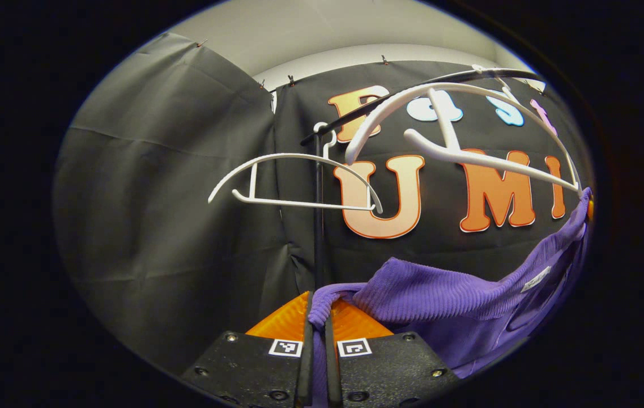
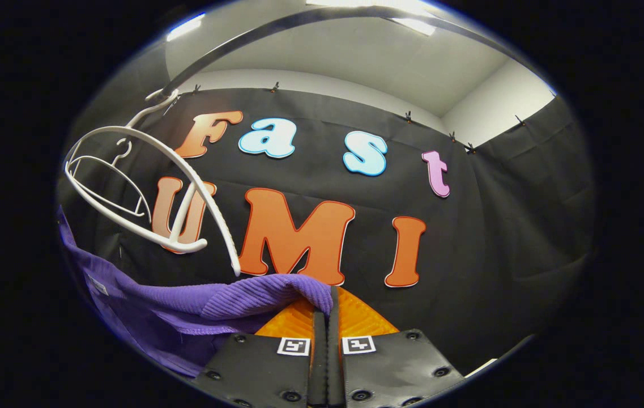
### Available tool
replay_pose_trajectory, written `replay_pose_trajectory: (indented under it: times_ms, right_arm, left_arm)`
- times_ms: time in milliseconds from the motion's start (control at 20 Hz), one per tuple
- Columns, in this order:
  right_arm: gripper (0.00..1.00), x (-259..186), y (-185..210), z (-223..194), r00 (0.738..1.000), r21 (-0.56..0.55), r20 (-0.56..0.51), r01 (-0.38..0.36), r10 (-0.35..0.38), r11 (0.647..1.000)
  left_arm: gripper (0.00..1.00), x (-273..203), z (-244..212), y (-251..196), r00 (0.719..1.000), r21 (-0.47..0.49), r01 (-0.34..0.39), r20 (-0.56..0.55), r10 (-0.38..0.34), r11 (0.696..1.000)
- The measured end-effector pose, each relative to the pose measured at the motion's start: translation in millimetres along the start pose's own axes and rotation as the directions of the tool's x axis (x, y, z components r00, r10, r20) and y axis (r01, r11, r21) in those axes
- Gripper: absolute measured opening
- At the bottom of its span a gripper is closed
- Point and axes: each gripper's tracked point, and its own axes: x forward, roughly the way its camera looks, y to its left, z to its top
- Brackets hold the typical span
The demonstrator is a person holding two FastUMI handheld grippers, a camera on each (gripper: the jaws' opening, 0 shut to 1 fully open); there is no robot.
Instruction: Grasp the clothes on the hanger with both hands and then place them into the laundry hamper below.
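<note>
A purple ribbed garment [image 1: 446, 300] hangs stretched between my two grippers, off its hanger. My left gripper [image 1: 317, 317] is shut on one shoulder of it, the cloth pinched between the fingers. In the right gripper view the same purple garment [image 2: 225, 303] sags to the left, and my right gripper [image 2: 325, 309] is shut on its other shoulder. A bare white hanger [image 1: 457, 136] swings tilted on the dark rail [image 1: 412, 90] just above the cloth; it appears as the near white hanger [image 2: 186, 187] in the right gripper view.
A second bare white hanger [image 1: 299, 181] hangs farther along the rail, by the rack's black upright pole [image 1: 318, 226]. The rail [image 2: 299, 28] arches overhead in the right gripper view. Black cloth walls close in behind and at both sides.
</note>
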Motion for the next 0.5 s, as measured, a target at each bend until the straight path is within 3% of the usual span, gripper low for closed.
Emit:
replay_pose_trajectory:
  times_ms: [250, 500]
  right_arm:
    - [0.07, -27, -2, -11, 0.997, 0.004, -0.057, -0.044, 0.044, 0.999]
    - [0.07, -61, 35, -47, 0.97, 0.045, -0.168, -0.171, 0.176, 0.984]
  left_arm:
    - [0.07, -18, -7, -27, 0.997, -0.007, 0.066, -0.024, -0.066, 0.998]
    - [0.11, -49, -42, -100, 0.965, -0.043, 0.234, -0.111, -0.238, 0.971]
